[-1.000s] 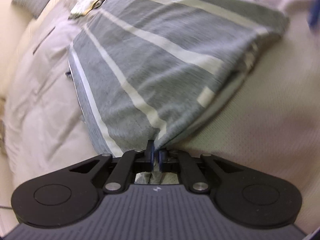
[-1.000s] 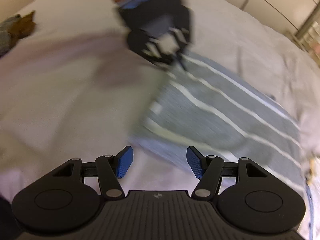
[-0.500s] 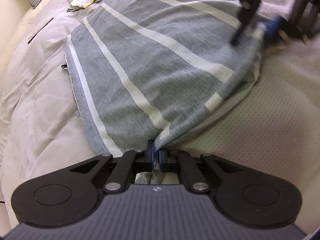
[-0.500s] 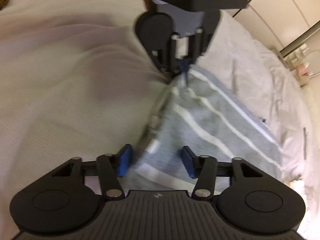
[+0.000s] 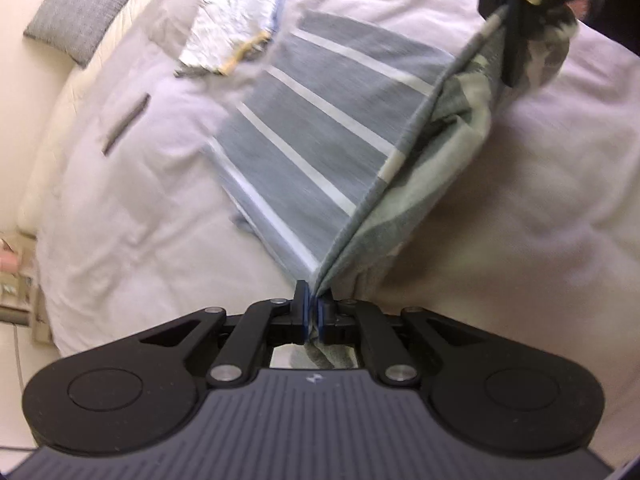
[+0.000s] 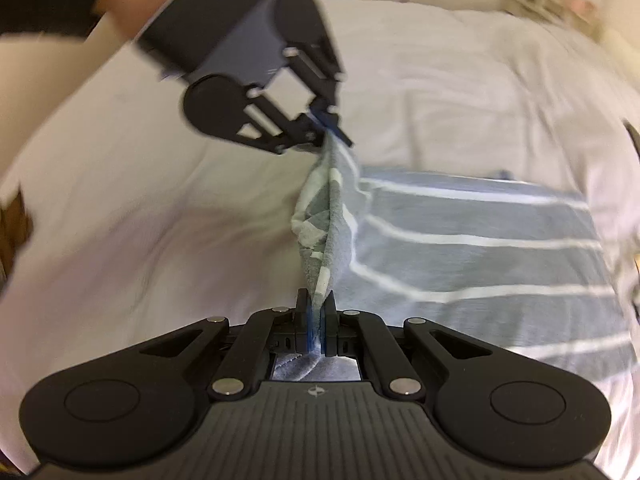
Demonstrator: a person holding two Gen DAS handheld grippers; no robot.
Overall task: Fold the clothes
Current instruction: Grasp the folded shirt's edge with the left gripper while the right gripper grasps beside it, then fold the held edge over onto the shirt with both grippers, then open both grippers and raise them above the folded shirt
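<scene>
The right gripper (image 6: 316,322) has just clamped the striped garment (image 5: 320,128) beside the left gripper (image 5: 313,312), also clamped; its edge lifts off the bed (image 5: 132,208), ready to fold.

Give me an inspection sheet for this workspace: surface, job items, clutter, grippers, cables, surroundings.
Surface: bed with pale duvet, wrinkled.
Job's things: grey white-striped garment, one edge lifted, the rest lying on the duvet.
Clutter: crumpled light cloth beyond the garment.
Grippers: left gripper and right gripper each shut on the garment's raised edge.
Cables: thin cord beside the bed.
Surroundings: grey cushion; cluttered shelf, blurred.
</scene>
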